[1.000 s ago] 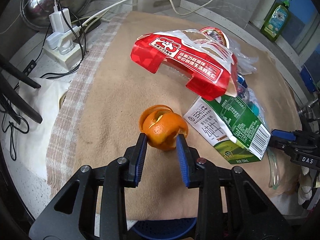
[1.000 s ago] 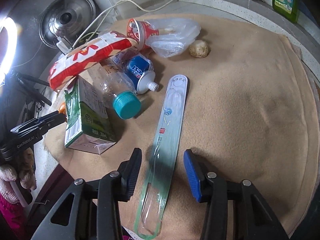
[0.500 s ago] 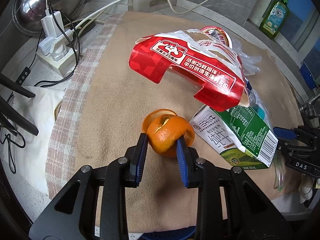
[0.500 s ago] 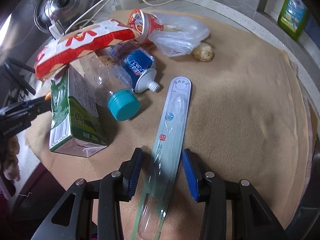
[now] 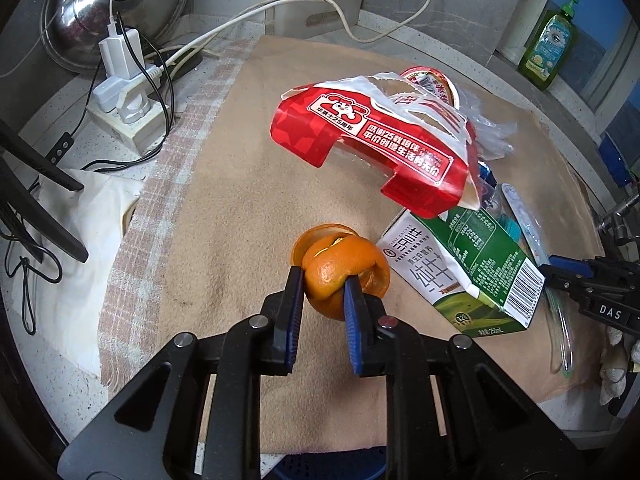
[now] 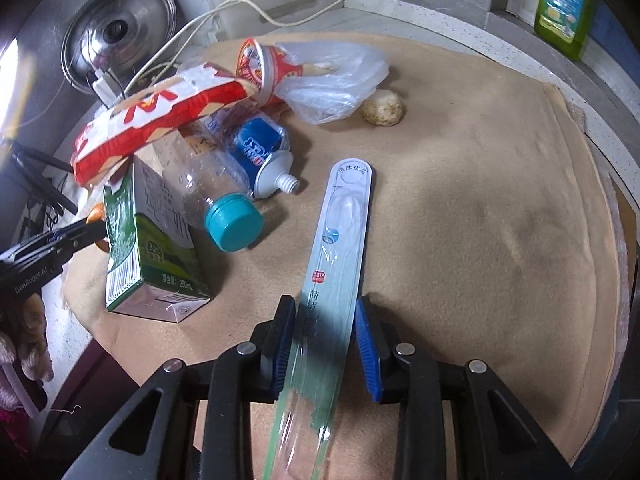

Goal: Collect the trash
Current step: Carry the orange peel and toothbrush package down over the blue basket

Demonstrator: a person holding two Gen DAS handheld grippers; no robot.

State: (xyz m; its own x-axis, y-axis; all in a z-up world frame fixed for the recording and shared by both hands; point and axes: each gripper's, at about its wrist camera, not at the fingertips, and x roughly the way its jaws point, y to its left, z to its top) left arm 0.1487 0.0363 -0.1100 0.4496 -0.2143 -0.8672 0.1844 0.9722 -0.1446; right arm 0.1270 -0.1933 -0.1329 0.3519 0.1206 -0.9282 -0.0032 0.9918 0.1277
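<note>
My left gripper (image 5: pixel 320 280) is shut on an orange peel (image 5: pixel 342 272) and holds it just above the tan cloth (image 5: pixel 240 220). My right gripper (image 6: pixel 325 312) has its jaws close on both sides of a long clear toothbrush package (image 6: pixel 340 248) lying on the cloth; the pads look pressed to its edges. A green milk carton (image 5: pixel 472 272) lies right of the peel and shows in the right wrist view (image 6: pixel 148 248). A torn red wrapper (image 5: pixel 376 148) rests on the pile.
A clear bottle with a teal cap (image 6: pixel 234 222), a toothpaste tube (image 6: pixel 264 160), a red cup (image 6: pixel 264 68), a plastic bag (image 6: pixel 332 80) and a pale round lump (image 6: pixel 384 108) lie on the cloth. A power strip (image 5: pixel 128 112) and pot lid (image 5: pixel 116 12) sit at the left.
My left gripper closed on the orange peel and squeezed it. My right gripper moved forward along the toothbrush package and narrowed its jaws around it.
</note>
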